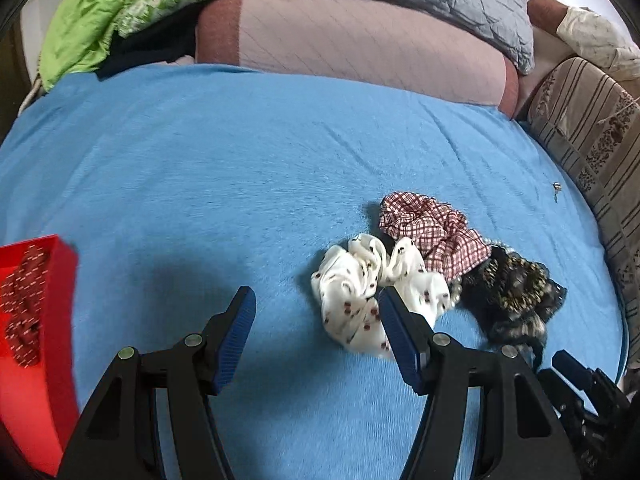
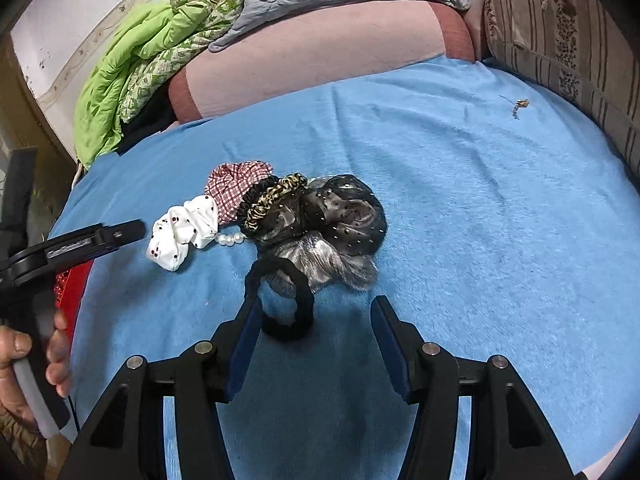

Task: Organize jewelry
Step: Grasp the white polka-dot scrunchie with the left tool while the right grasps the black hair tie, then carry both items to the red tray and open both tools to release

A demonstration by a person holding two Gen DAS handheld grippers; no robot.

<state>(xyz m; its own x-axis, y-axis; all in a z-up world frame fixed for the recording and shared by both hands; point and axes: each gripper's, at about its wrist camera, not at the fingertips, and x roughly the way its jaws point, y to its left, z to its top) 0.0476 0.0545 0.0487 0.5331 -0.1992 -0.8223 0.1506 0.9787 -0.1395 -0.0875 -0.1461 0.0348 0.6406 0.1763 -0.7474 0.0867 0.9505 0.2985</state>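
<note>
A pile of scrunchies lies on the blue bedspread (image 1: 240, 160). It holds a white dotted scrunchie (image 1: 360, 288), a red plaid one (image 1: 432, 228) and dark gold-trimmed ones (image 1: 508, 292). My left gripper (image 1: 316, 296) is open just left of the white scrunchie, and its right finger overlaps that scrunchie's edge. In the right wrist view, a black hair tie (image 2: 288, 326) lies at the near side of the pile, in front of a grey furry scrunchie (image 2: 336, 264). My right gripper (image 2: 316, 304) is open over the tie, which sits against the left finger. Nothing is gripped.
A red box (image 1: 44, 340) with a red patterned item inside sits at the left edge of the bed. A small metal trinket (image 2: 520, 104) lies alone far right. Pearls (image 2: 230, 239) peek from under the pile. Quilts and a pink bolster (image 1: 360, 48) line the back, with a striped cushion (image 1: 592, 132) at right.
</note>
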